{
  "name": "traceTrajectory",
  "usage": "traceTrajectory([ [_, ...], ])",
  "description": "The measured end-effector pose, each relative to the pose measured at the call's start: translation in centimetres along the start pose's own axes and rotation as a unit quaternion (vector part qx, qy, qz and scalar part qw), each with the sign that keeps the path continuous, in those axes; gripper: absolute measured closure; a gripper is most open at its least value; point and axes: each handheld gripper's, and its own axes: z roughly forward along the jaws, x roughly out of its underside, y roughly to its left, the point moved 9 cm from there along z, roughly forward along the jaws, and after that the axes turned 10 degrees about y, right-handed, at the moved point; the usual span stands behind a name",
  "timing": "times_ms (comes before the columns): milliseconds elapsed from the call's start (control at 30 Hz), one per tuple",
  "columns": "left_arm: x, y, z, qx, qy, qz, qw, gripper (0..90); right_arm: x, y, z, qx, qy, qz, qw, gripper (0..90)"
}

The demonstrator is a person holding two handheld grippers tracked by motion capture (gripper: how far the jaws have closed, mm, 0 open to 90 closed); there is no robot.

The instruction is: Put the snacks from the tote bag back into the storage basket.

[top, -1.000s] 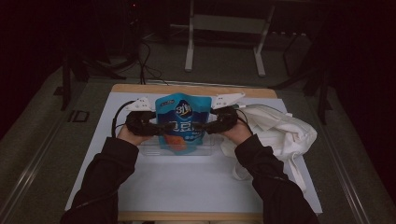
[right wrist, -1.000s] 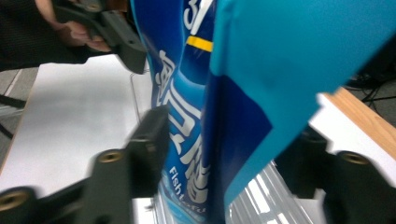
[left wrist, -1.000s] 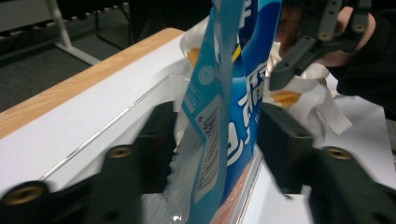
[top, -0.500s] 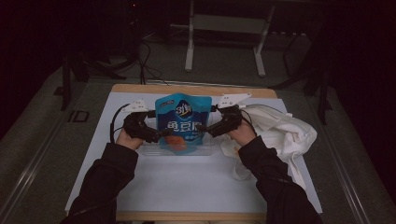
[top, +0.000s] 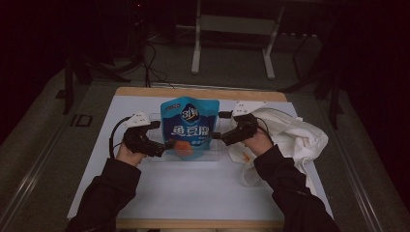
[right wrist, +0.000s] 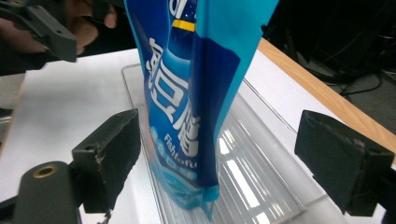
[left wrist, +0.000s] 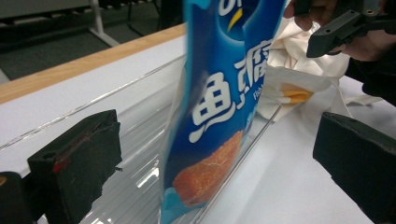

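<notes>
The blue snack pouch (top: 189,126) stands upright in a clear tray (top: 216,153) on the counter (top: 193,193). The left gripper (left wrist: 215,154) and the right gripper (right wrist: 219,154) flank it, their fingers having just spread wide; the pouch sits between each pair, and no finger (left wrist: 79,154) presses on it. A white cloth bag (top: 290,140) lies just beside the tray.

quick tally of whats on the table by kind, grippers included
blue snack pouch: 1
clear plastic tray: 1
white cloth bag: 1
white table mat: 1
grippers: 2, the left gripper and the right gripper, both with jaws open on either side of the pouch
total: 6
</notes>
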Motion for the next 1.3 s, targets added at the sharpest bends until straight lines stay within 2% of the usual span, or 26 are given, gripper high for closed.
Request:
traceTrajectory([
  [100,0.4,-0.7,-0.2,0.006,0.000,0.002,1.0000,1.3,0.4,0.2,-0.4,0.003,0.002,0.004,1.0000,14.5],
  [200,0.8,-1.2,-0.3,0.006,0.002,0.017,0.9998,1.3,1.0,0.4,-0.8,0.007,0.006,0.001,1.0000,14.5],
  [367,1.6,-1.4,-0.4,0.000,-0.001,0.007,1.0000,1.3,1.9,0.8,-1.5,0.012,0.007,0.002,0.9999,14.7],
  [467,2.4,-1.8,-0.6,-0.011,-0.006,-0.004,0.9999,1.3,2.5,1.1,-1.9,0.015,0.010,-0.002,0.9998,14.8],
  [500,2.7,-2.0,-0.7,-0.009,-0.008,-0.004,0.9999,1.3,2.7,1.1,-2.0,0.016,0.011,-0.004,0.9998,14.8],
  [567,2.8,-2.3,-0.8,-0.019,-0.016,0.002,0.9997,1.3,3.0,1.3,-2.4,0.017,0.008,-0.003,0.9998,14.8],
  [700,3.3,-3.3,-0.9,-0.021,-0.013,0.006,0.9997,1.3,3.8,1.9,-3.1,0.016,0.005,-0.003,0.9999,14.8],
  [867,4.0,-4.7,-0.9,-0.013,-0.014,0.009,0.9998,1.3,4.9,2.6,-3.8,0.019,0.010,-0.010,0.9997,14.8],
  [1000,4.6,-5.7,-0.8,0.002,-0.011,0.007,0.9999,1.3,5.9,3.1,-4.5,0.020,0.007,-0.009,0.9997,14.8],
  [1100,4.6,-6.5,-0.8,0.016,-0.013,0.017,0.9996,1.3,6.6,3.5,-5.0,0.020,0.008,-0.009,0.9997,14.8],
  [1300,4.4,-8.1,-0.3,0.027,-0.013,0.035,0.9989,1.3,8.0,4.1,-5.8,0.019,0.007,-0.008,0.9998,14.8],
])
